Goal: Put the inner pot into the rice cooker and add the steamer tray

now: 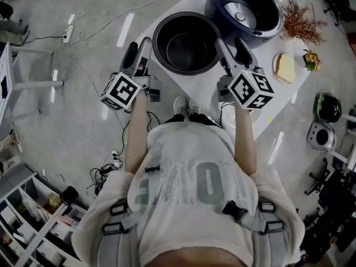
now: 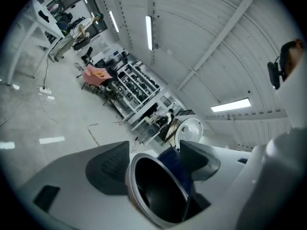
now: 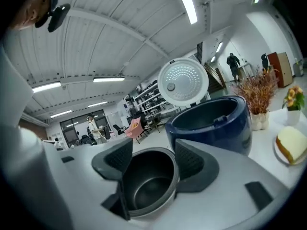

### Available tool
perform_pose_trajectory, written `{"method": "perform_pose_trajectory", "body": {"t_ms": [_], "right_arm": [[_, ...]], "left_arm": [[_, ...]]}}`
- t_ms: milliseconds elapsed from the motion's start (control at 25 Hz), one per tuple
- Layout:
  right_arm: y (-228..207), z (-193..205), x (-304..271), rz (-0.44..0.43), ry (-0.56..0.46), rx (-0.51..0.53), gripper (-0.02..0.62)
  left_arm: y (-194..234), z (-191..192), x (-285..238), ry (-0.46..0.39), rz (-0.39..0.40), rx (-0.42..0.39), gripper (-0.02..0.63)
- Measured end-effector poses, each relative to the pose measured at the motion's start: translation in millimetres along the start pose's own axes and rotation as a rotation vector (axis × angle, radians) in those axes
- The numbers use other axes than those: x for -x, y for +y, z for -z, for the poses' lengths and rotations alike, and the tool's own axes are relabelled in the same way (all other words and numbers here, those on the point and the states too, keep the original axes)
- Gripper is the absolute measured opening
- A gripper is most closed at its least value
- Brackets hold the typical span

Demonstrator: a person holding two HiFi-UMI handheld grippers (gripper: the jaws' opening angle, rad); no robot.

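While two grippers [image 1: 139, 44] [image 1: 229, 44] flank it, one inner pot [image 1: 186, 52] sits.

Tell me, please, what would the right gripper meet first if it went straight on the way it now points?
Most likely the inner pot: it sits straight ahead, framed by the open jaws of the right gripper, though how near is unclear. The blue rice cooker stands beyond, to the right.

Table [image 1: 281, 102] — inner pot [image 1: 186, 43]; rice cooker [image 1: 245, 7]
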State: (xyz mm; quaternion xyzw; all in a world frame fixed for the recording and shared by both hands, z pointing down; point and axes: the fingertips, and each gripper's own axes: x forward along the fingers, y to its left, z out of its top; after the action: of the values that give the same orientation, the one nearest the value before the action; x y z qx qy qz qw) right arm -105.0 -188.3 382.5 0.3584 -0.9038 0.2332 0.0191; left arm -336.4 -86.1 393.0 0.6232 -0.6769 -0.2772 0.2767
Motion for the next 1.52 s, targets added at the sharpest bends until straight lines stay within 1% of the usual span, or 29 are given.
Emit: {"method": "perform_pose_trajectory", "body": {"t_ms": [120,240,360,440,480,640,800,880,1000,1160,1520], "right_arm": [[-20.5,25.2,-5.6,0.026,0.057,-0.058,0.255],[-35.7,46.4,-10.0,0.038,0.097,-0.143,0.239],[-48.2,61.0,-13.5,0.038,0.115,-0.236,0.221],[-55.0,67.6,-15.0,0.040,0.127,-0.269,0.203],[-57.5,70.2,-15.6,0.043,0.136,-0.270,0.195],[-60.0,76.3,-20.1,0.050,0.161,-0.272,0.131],[-60.6,81.4,-24.7,0.054,0.177,-0.292,0.111],[-62.9,84.4,-25.4,0.061,0.183,-0.305,0.090],[-60.7,84.8,-27.4,0.047,0.178,-0.321,0.059],[-57.7,82.8,-27.8,0.046,0.168,-0.332,0.051],[-56.3,80.7,-27.2,0.032,0.162,-0.413,0.052]], "left_arm": [[24.2,31.2,-5.8,0.068,-0.048,0.060,0.313],[34.5,52.1,-12.5,0.112,-0.065,0.121,0.275],[42.1,62.0,-18.9,0.117,-0.071,0.196,0.232],[43.5,66.1,-22.7,0.113,-0.070,0.230,0.215],[43.4,68.0,-24.2,0.115,-0.070,0.234,0.206],[44.8,70.7,-27.8,0.126,-0.075,0.232,0.169],[48.1,71.0,-28.8,0.129,-0.095,0.215,0.112],[49.6,71.5,-28.8,0.132,-0.102,0.209,0.089],[50.0,72.4,-29.2,0.141,-0.102,0.198,0.076],[47.6,72.4,-30.4,0.155,-0.102,0.178,0.049],[45.7,70.2,-29.7,0.141,-0.089,0.216,0.044]]}}
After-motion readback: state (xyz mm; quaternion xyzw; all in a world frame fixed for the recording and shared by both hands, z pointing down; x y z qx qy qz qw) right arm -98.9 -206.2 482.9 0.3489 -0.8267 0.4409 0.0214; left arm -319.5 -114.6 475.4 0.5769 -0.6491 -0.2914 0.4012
